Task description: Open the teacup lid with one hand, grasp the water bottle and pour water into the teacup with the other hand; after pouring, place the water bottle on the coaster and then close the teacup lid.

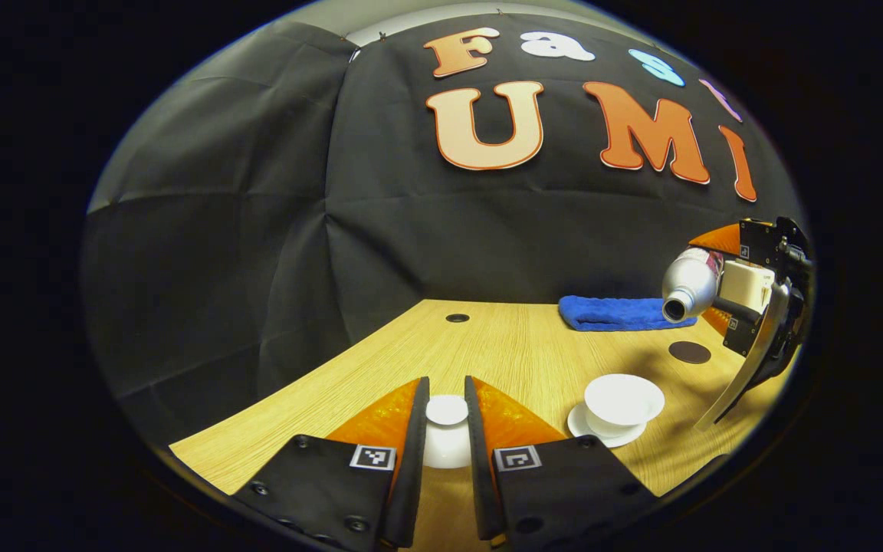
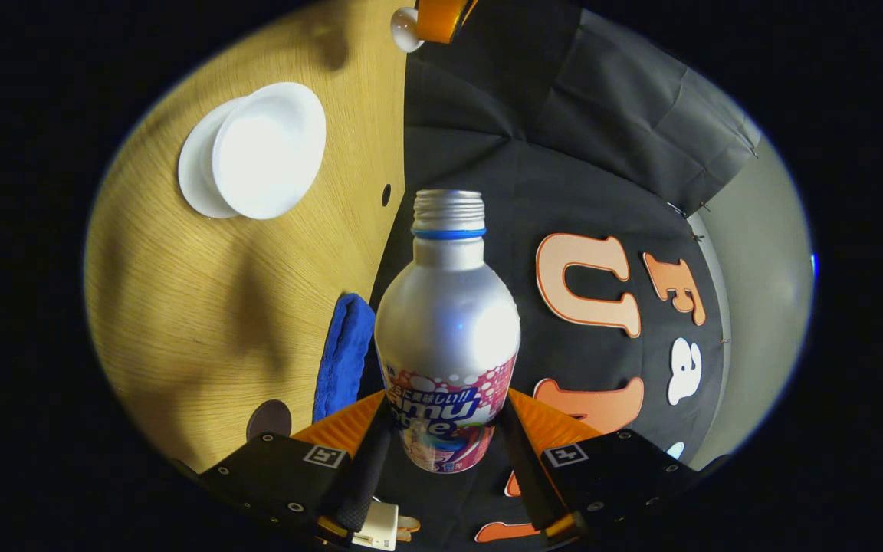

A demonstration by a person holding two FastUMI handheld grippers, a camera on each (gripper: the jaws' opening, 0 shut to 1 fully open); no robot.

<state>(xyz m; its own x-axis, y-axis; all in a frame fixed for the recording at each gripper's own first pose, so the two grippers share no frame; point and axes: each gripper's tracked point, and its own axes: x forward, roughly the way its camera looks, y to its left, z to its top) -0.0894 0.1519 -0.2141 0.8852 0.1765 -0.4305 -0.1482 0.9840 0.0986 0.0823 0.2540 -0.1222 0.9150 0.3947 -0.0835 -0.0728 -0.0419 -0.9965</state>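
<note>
**Lid's off the cup, bottle tipped sideways in the air**

So the left gripper (image 1: 447, 429) has its two fingers closed in on the white teacup lid (image 1: 446, 437), one on each side, knob poking up between them. It's held near the front edge of the tabletop (image 1: 503, 345), though I can't tell if the lid is lifted or touching the wood.

The teacup (image 1: 623, 405) sits open on its white saucer (image 1: 589, 429), toward the right side of the tabletop. The right gripper view looks at it nearly top-down.

The right gripper (image 2: 445, 452) is clamped on the water bottle (image 2: 448, 330), fingers squeezing the labelled lower part from both sides. No cap on it, threads bare. In the left gripper view the bottle lies roughly horizontal above the right edge, mouth aimed inward, up and to the right of the teacup, not touching it.

The dark round coaster (image 1: 689, 352) lies near the right edge, behind the teacup. A folded blue cloth (image 1: 622, 313) sits along the back edge.
</note>
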